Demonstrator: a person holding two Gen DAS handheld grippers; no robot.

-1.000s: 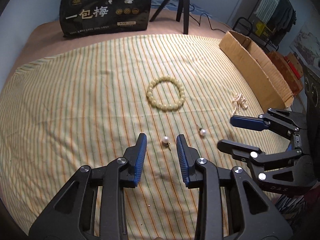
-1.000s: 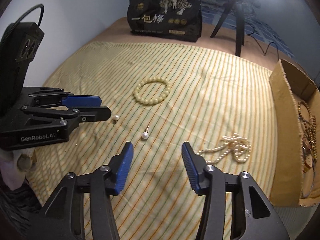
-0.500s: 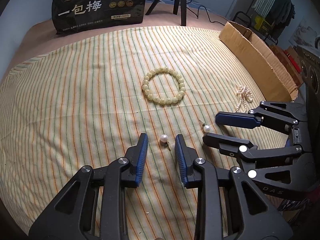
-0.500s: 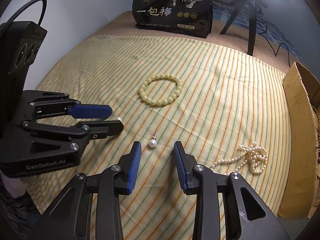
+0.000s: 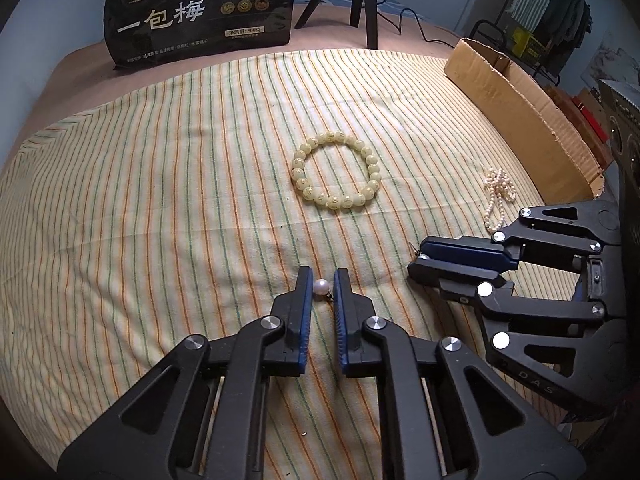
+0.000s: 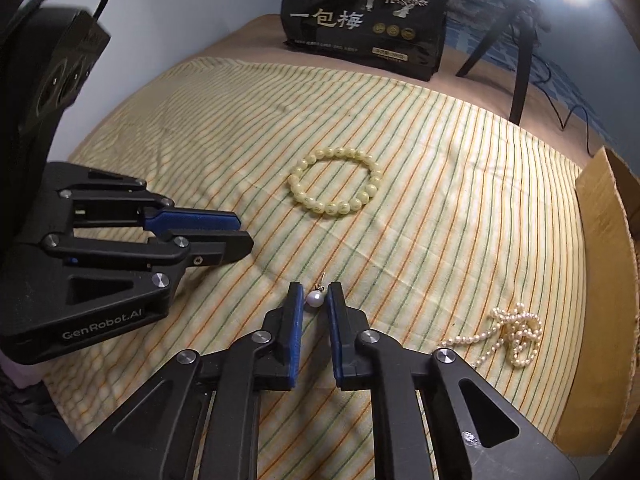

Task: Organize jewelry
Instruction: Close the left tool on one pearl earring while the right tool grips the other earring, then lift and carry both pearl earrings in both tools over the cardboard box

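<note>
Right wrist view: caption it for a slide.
Right hand-held gripper shut on a pearl earring; bead bracelet lies beyond on striped cloth.

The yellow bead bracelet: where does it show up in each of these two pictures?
Left wrist view: the yellow bead bracelet lies just above the middle, beyond the gripper tips.
Right wrist view: the bracelet sits just above the middle too.
Shared landmark: the black bag with white characters stands behind it in both.
</note>
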